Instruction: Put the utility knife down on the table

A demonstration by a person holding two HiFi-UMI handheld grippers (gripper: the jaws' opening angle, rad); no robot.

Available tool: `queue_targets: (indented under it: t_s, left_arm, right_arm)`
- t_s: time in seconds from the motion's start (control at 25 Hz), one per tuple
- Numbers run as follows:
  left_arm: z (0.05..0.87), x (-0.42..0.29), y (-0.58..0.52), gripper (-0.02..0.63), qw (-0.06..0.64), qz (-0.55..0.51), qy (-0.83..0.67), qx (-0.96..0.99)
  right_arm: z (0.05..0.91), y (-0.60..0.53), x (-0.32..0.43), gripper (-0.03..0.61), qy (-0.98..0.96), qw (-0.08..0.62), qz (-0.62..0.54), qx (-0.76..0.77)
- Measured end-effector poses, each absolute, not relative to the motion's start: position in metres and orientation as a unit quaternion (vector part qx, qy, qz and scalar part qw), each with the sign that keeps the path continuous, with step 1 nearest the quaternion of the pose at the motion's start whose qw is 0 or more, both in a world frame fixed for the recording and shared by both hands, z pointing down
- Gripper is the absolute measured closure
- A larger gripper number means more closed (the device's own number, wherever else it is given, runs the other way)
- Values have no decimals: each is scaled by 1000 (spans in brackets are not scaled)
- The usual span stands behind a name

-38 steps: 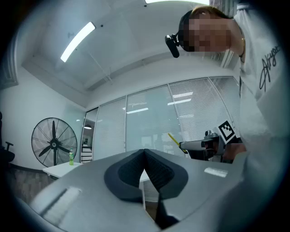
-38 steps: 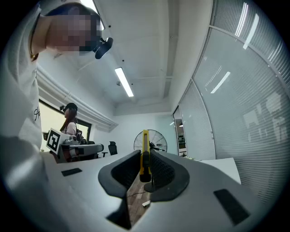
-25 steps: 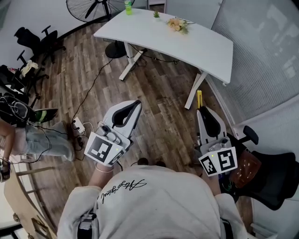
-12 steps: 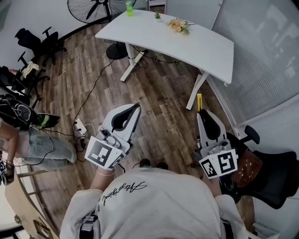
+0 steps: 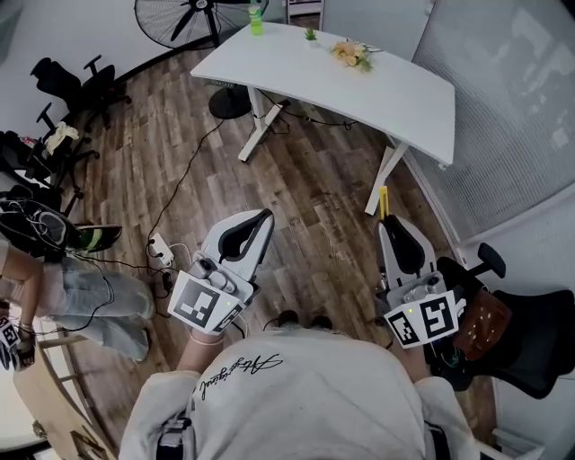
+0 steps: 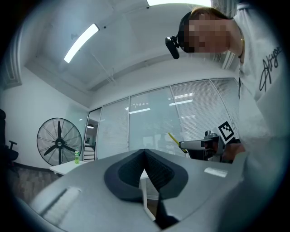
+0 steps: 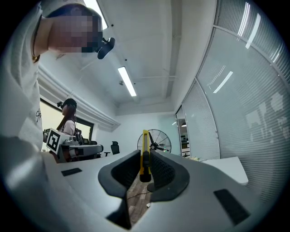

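**Knife in the air, table well ahead**

The white table (image 5: 359, 81) stands well apart from the person, across a stretch of wooden floor, with a green bottle (image 5: 257, 18) and a bunch of flowers (image 5: 349, 54) near its far edge. The step in hand looks like the approach: nothing has been set down yet.

The right gripper (image 5: 388, 221) is clamped on the yellow utility knife (image 5: 384, 201), which sticks out past the jaw tips. The left gripper (image 5: 264, 216) carries nothing, its jaws together.

The next move probably calls for closing the gap to the table, lowering the knife onto a bare part of the top, then parting the jaws.

Only the head view shows how far off the table is. Only the right gripper view shows the pads pressing on the knife's (image 7: 143, 156) body. The left gripper view shows its own tips meeting on nothing (image 6: 145, 152).
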State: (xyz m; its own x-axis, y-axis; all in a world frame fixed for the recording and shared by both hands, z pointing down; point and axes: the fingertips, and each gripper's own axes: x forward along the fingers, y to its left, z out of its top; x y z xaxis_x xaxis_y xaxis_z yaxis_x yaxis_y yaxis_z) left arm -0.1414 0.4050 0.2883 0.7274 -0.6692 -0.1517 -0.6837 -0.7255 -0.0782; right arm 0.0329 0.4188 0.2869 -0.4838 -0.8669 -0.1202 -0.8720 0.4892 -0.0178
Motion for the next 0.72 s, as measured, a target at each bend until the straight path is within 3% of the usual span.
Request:
queue_targets:
  t_s: [0.72]
  left_arm:
    - [299, -183, 391, 615, 53, 52, 361, -930]
  right_arm:
    - [298, 412, -3, 512, 853, 58, 15, -519]
